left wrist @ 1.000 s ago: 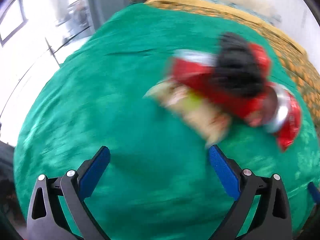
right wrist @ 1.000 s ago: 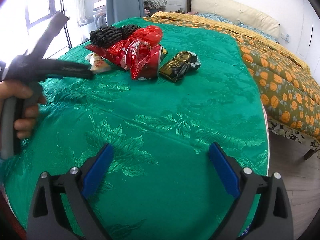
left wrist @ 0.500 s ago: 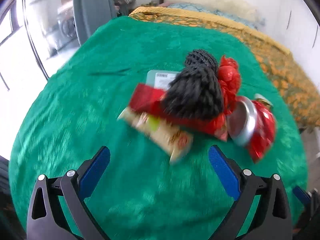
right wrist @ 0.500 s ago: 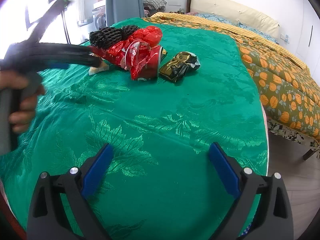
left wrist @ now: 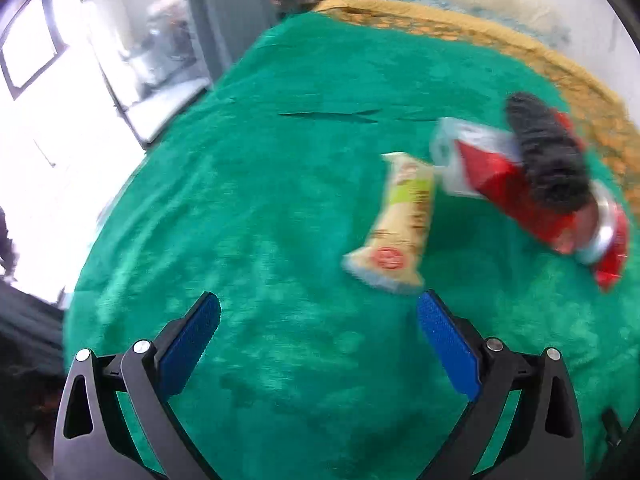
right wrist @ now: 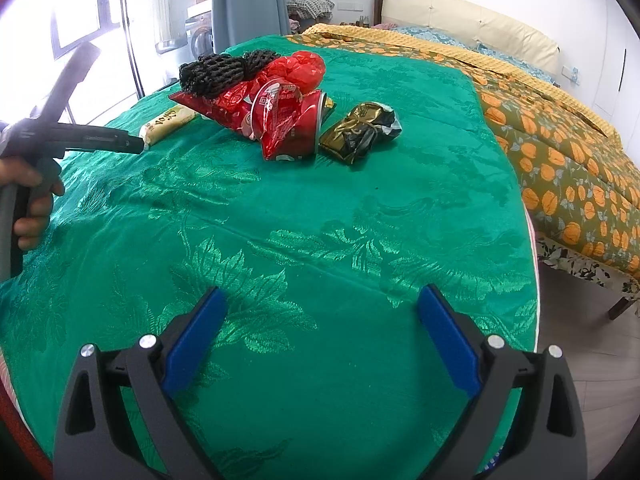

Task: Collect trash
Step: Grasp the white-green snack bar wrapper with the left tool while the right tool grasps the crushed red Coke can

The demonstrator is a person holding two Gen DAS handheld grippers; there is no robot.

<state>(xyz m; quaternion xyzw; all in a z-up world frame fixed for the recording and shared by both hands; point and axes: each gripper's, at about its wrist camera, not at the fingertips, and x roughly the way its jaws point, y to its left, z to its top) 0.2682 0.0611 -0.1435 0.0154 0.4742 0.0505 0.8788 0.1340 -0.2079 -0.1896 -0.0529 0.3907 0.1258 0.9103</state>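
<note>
The right wrist view was the sharp one: it caught a crumpled dark gold foil wrapper (right wrist: pixel 362 133) that the blurry left wrist view didn't have in frame at all, plus the person's hand (right wrist: pixel 28 200) on the left gripper's handle. The left wrist view gave the better look at the long cream-yellow snack wrapper (left wrist: pixel 398 220), flat and glossy with a red round logo near its sealed end, lying just ahead of the left gripper (left wrist: pixel 318 322).

The trash sat bunched at the far side of the shiny green leaf-patterned bedspread (right wrist: pixel 320 216): a crushed red can (right wrist: pixel 290 128) with a silver rim, crinkly red plastic bags (right wrist: pixel 298 68), and black foam netting (right wrist: pixel 218 70) draped on top.

Both grippers had their blue-padded jaws spread wide, holding nothing. The left one's tip was nearly at the yellow wrapper; the right gripper (right wrist: pixel 322 312) hovered over bare cloth, well apart from the pile.
</note>
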